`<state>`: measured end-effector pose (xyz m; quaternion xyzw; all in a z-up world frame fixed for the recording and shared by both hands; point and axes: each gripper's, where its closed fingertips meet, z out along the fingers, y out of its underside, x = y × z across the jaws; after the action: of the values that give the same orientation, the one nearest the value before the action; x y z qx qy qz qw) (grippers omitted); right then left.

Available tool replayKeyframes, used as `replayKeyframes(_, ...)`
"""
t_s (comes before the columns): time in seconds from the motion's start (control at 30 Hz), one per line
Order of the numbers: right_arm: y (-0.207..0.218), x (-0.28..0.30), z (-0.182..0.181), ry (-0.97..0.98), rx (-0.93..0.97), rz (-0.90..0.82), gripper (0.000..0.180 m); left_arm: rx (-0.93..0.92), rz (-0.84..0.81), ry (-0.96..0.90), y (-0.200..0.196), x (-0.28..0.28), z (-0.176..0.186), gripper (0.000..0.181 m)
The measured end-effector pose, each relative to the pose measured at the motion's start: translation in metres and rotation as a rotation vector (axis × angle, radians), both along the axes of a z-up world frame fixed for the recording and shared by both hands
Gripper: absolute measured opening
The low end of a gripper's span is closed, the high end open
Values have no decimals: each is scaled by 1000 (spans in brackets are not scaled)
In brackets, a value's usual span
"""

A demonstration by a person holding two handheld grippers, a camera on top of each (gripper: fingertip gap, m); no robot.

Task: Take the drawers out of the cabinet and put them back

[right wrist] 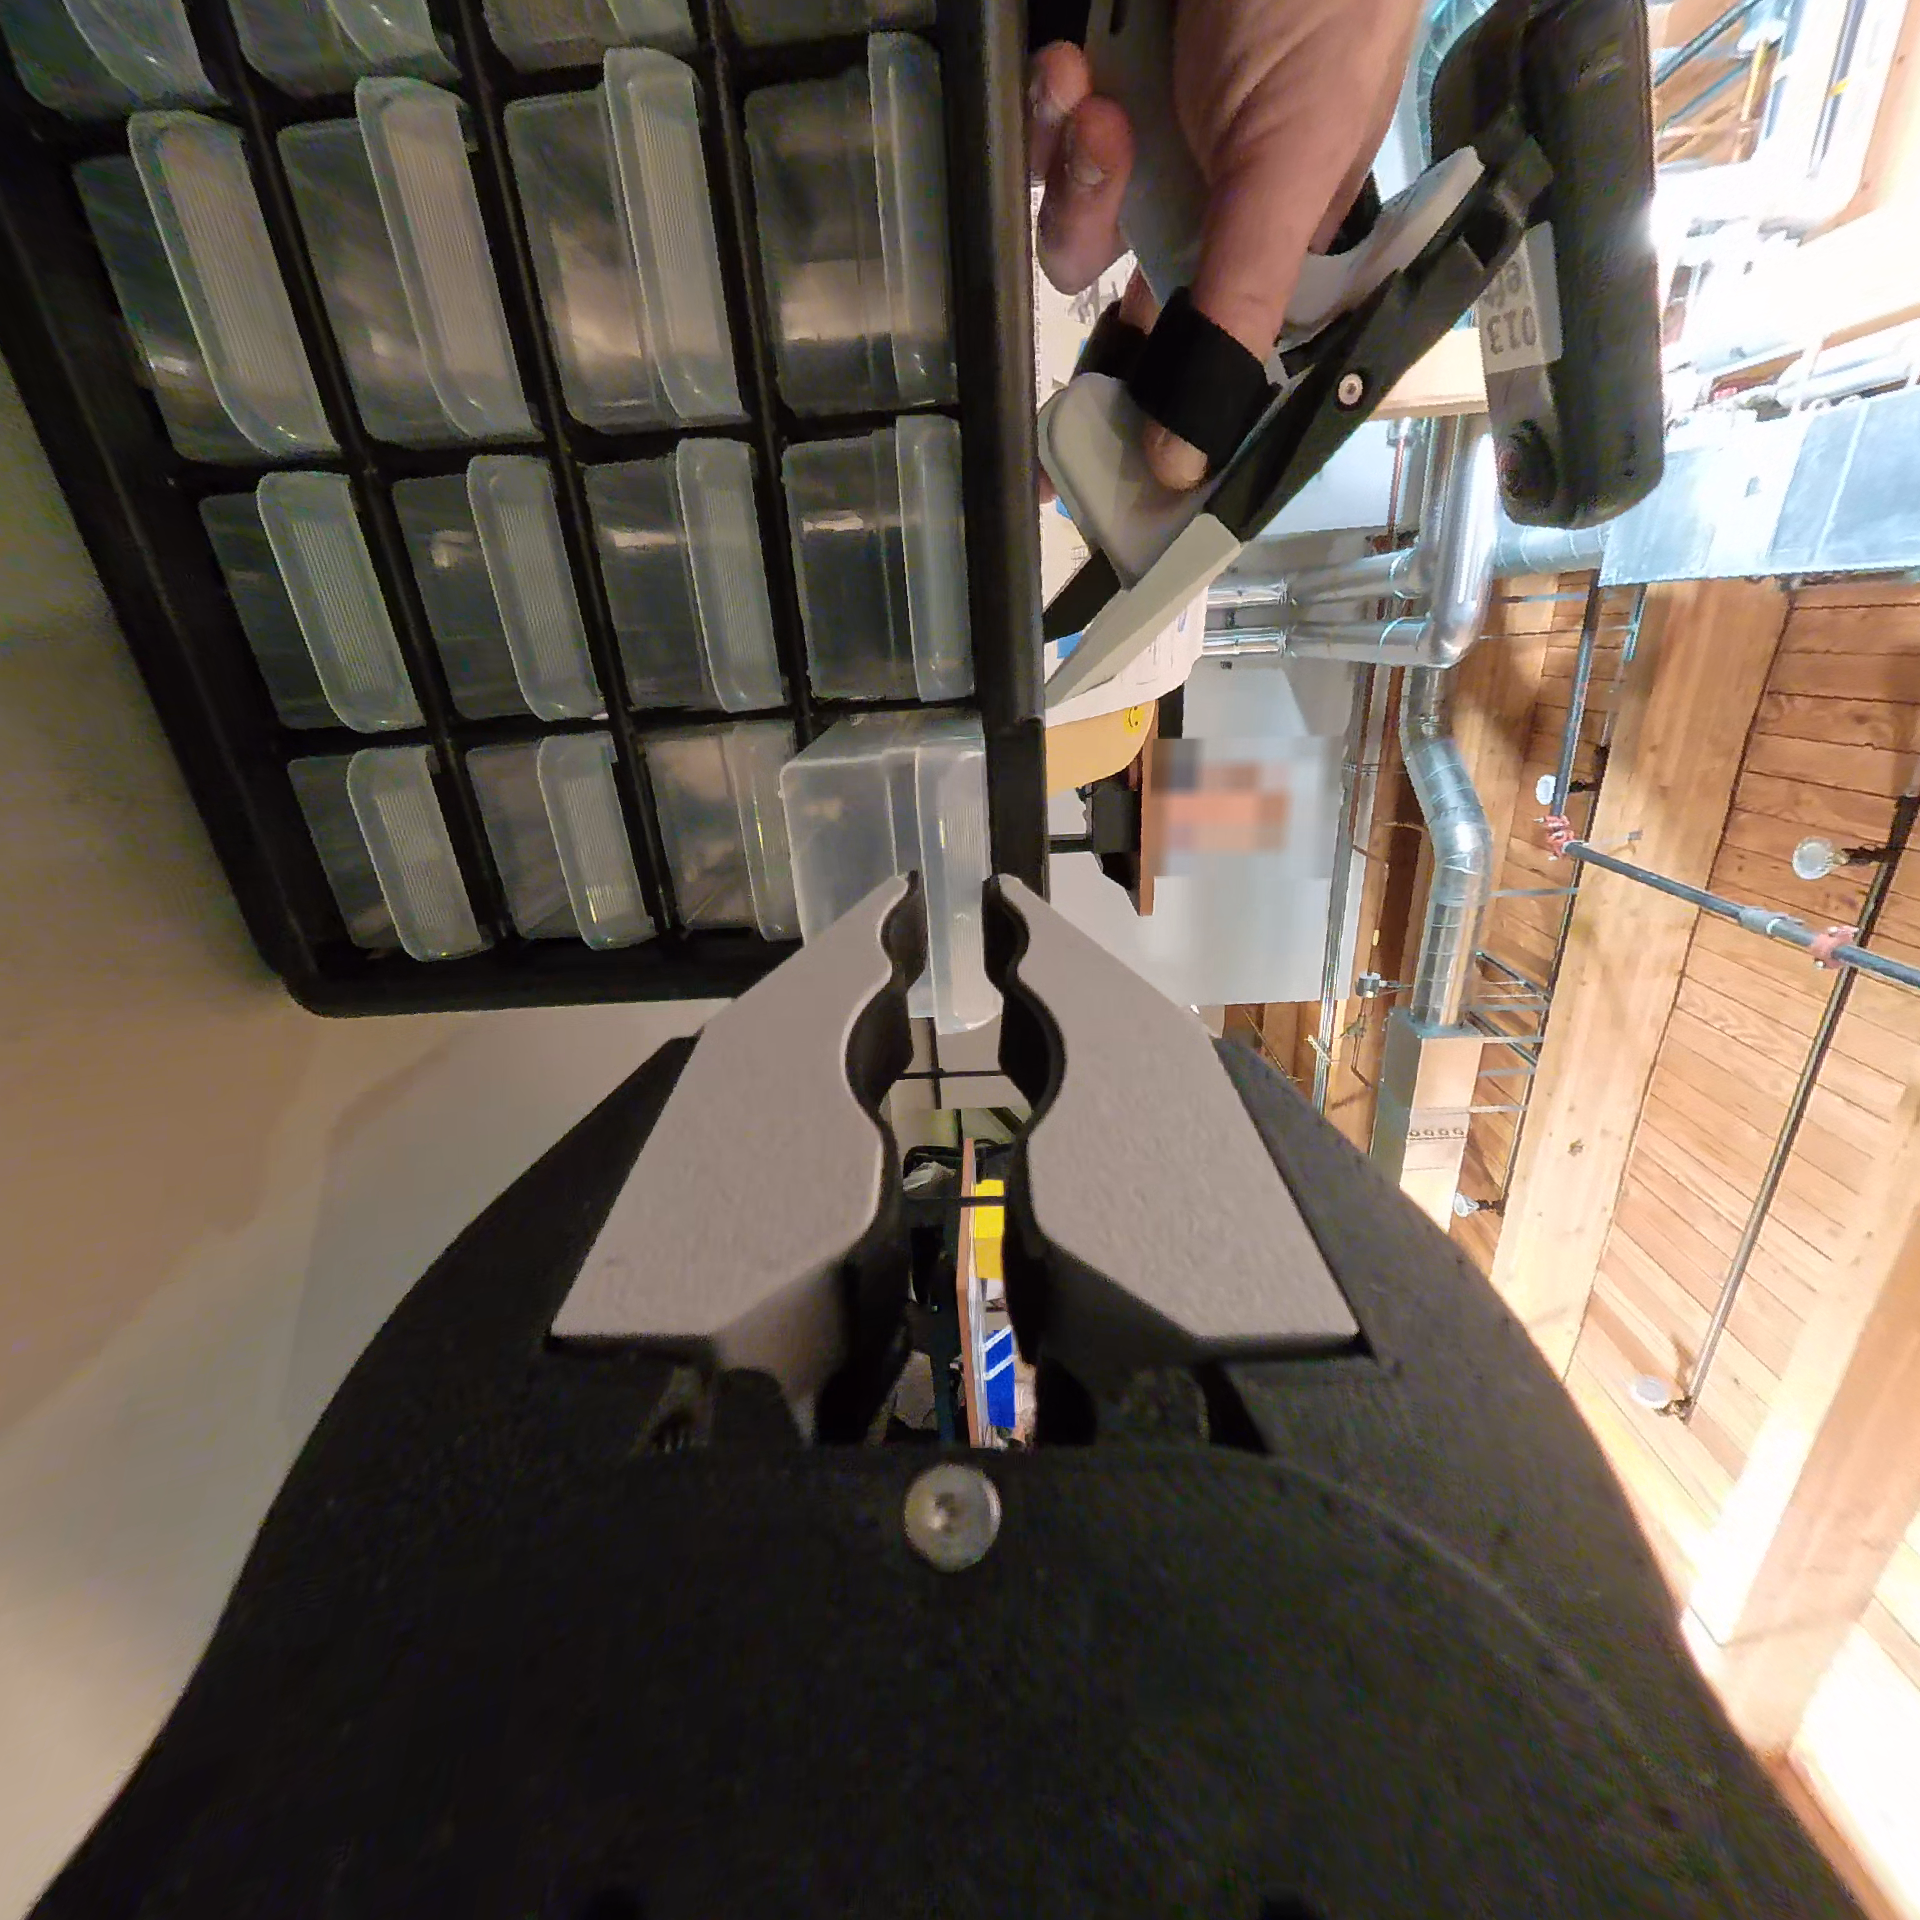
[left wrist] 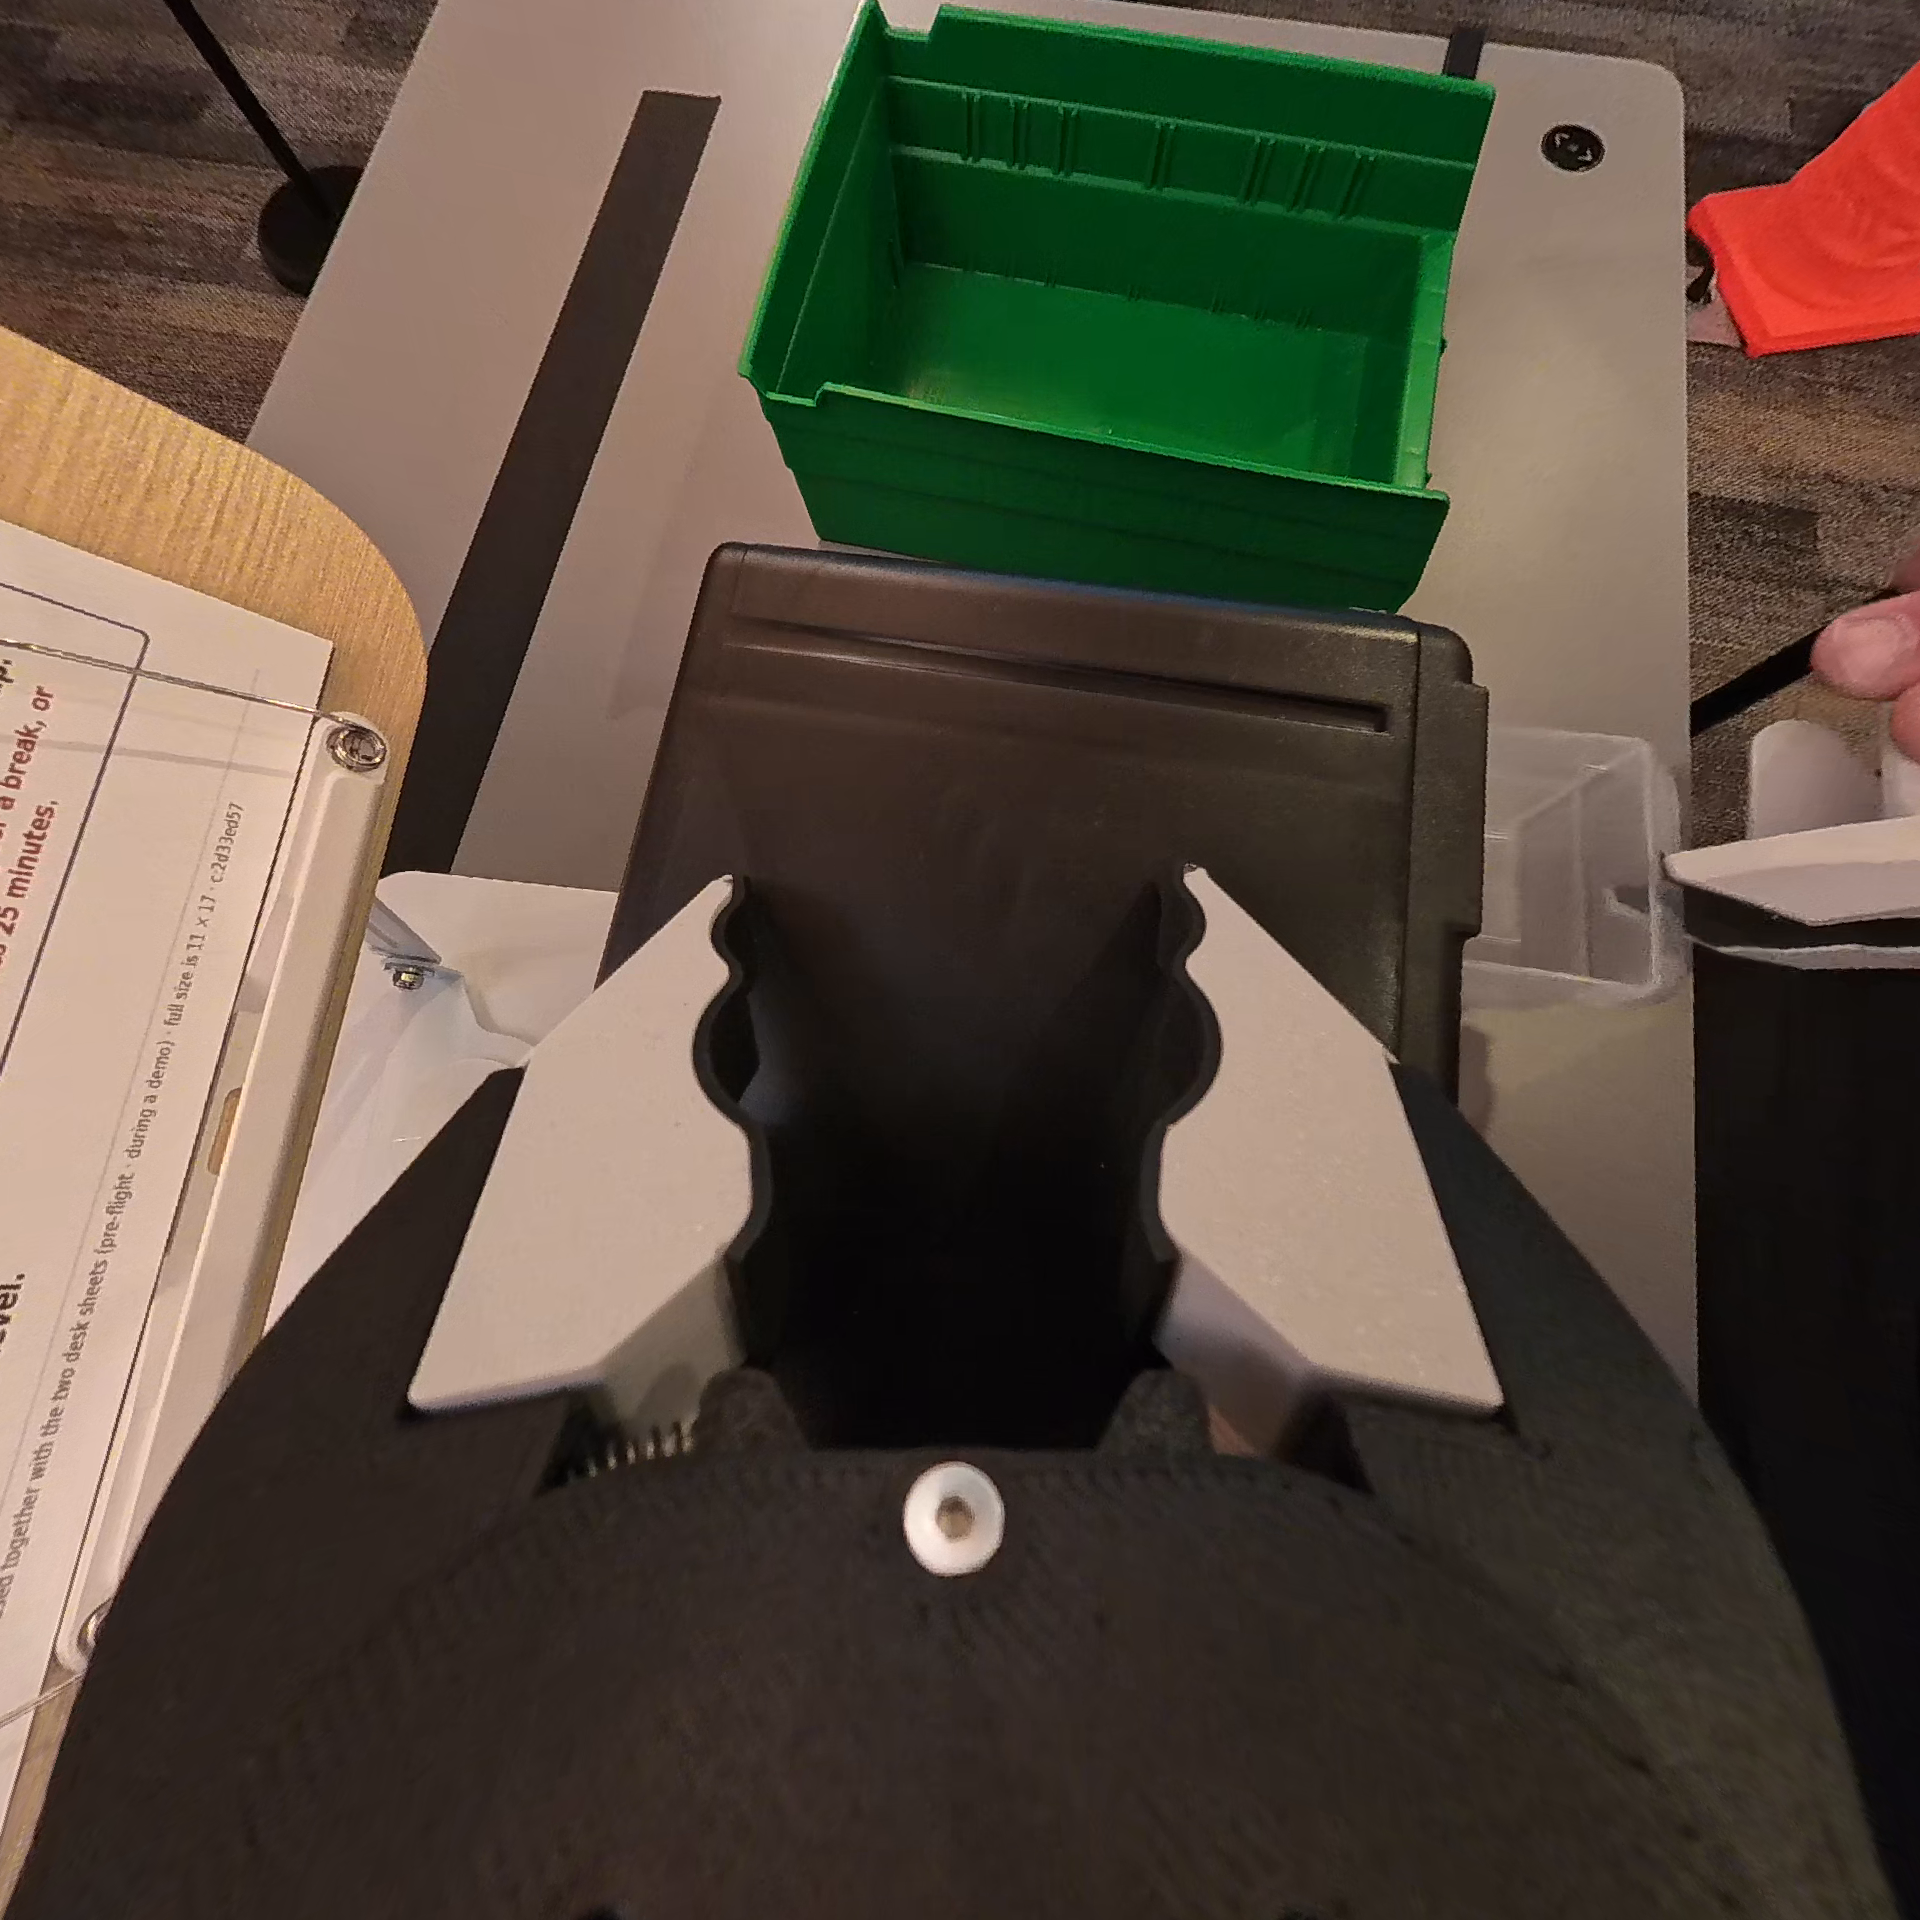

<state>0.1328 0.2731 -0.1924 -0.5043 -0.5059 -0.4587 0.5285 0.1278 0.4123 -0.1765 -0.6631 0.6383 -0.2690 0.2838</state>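
Two grippers work this cabinet, and each seems placed for a different job. Nearest in the right wrist view, the right gripper [right wrist: 951, 894] has its fingers drawn narrow around the front handle of a clear drawer [right wrist: 883, 821], which stands partly out of its slot in the end column of the black cabinet [right wrist: 1013, 520]; pinching the lip gives the only firm purchase on such a smooth little box, and I judge the drawer to be midway through a pull or a push, though which one cannot be told. Beside it, the remaining drawers [right wrist: 665, 582] sit flush in their grid. Farther off in the same view, a hand [right wrist: 1226, 156] carries the left gripper [right wrist: 1132, 613] close to the cabinet's top edge, probably to brace the frame so it does not slide when the drawer moves. From the left wrist view, the left gripper [left wrist: 956, 883] hangs over the cabinet's dark top with its fingers spread wide and nothing between them, whether it touches the top is unclear. At the right of that top the clear drawer [left wrist: 1579, 862] juts out over the grey table [left wrist: 520, 343]. Beyond the cabinet, a green bin [left wrist: 1112, 301] rests empty on the table, a likely place to set removed drawers.
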Motion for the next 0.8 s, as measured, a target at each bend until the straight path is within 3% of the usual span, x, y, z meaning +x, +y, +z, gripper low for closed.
replayKeyframes(0.8, -45, 2, 4, 2, 57, 46, 5, 0, 0, 0, 0, 0, 0, 78)
